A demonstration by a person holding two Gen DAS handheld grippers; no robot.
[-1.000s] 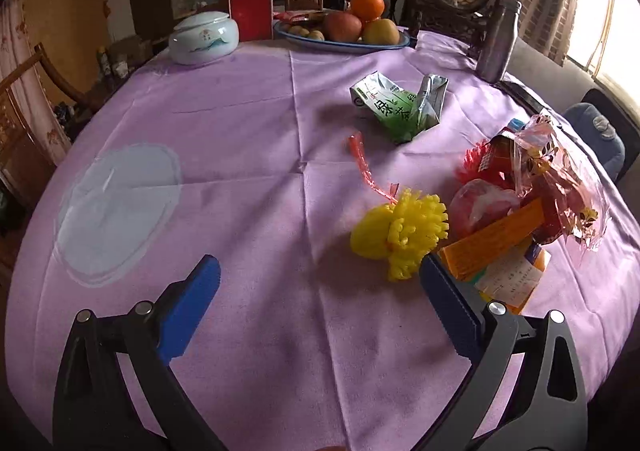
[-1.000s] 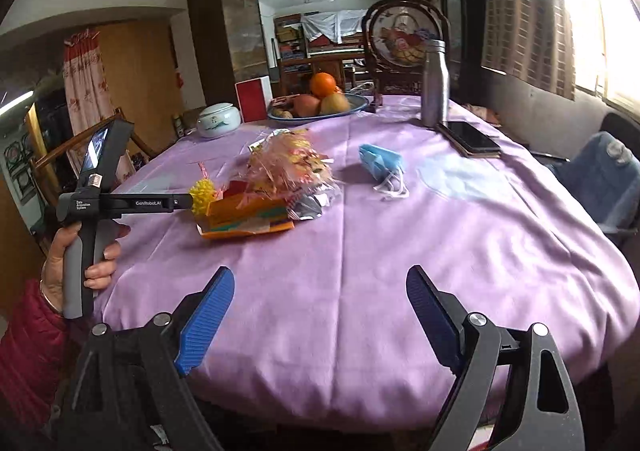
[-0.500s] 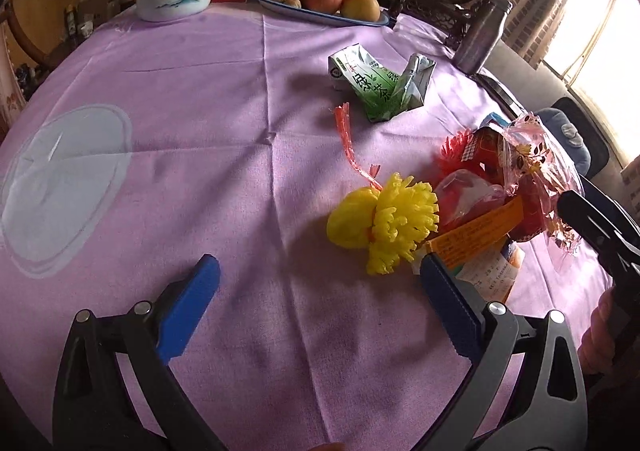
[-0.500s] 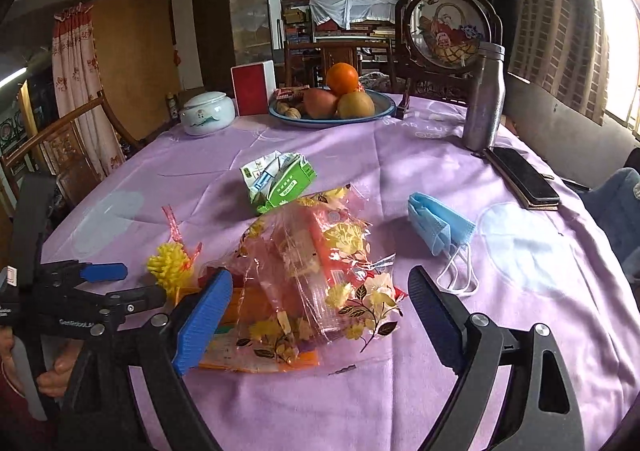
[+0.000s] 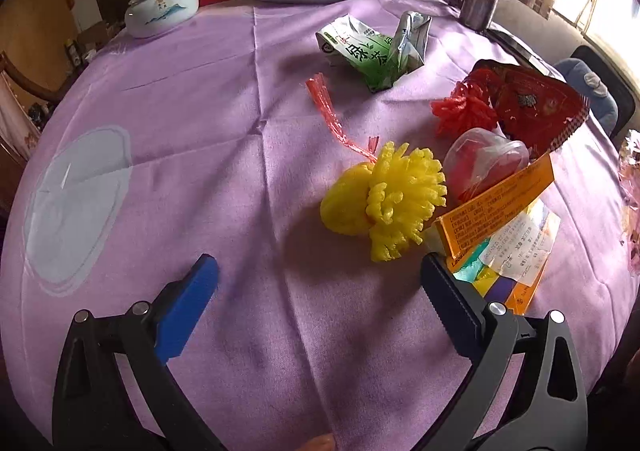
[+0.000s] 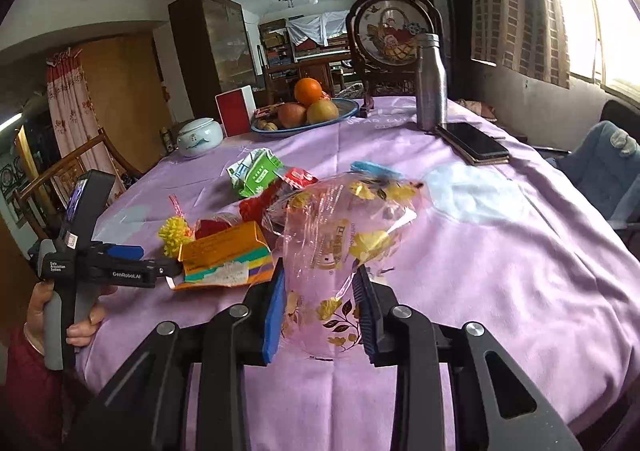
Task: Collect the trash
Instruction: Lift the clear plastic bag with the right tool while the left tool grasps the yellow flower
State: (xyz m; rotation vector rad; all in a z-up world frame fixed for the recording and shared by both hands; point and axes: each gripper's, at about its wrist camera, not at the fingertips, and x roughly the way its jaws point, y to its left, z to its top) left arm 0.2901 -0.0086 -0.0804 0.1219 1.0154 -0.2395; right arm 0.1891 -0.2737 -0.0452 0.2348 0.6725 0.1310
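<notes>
My right gripper [image 6: 320, 291] is shut on a clear flower-printed plastic bag [image 6: 340, 235] and holds it up off the purple tablecloth [image 6: 500, 271]. My left gripper [image 5: 320, 279] is open and empty, just short of a yellow foam fruit net [image 5: 384, 203]; it also shows in the right wrist view [image 6: 132, 259]. Beside the net lie an orange box [image 5: 496, 207], a clear cup [image 5: 484, 163], a red foam net [image 5: 460, 111], a red wrapper [image 5: 536, 107], a green carton [image 5: 372, 51] and a red strip [image 5: 328, 111]. A blue mask [image 6: 374, 167] peeks out behind the bag.
A fruit plate [image 6: 340, 117], white lidded jar [image 6: 199, 137], red box [image 6: 235, 110], steel bottle [image 6: 431, 83] and a phone [image 6: 472, 141] stand at the table's far side. Wooden chairs [image 6: 72, 171] stand left, a blue chair [image 6: 608, 167] right.
My right gripper has closed on the flower-printed bag and lifted it off the trash pile, uncovering the red wrapper. My left gripper has moved closer to the yellow net, still open.
</notes>
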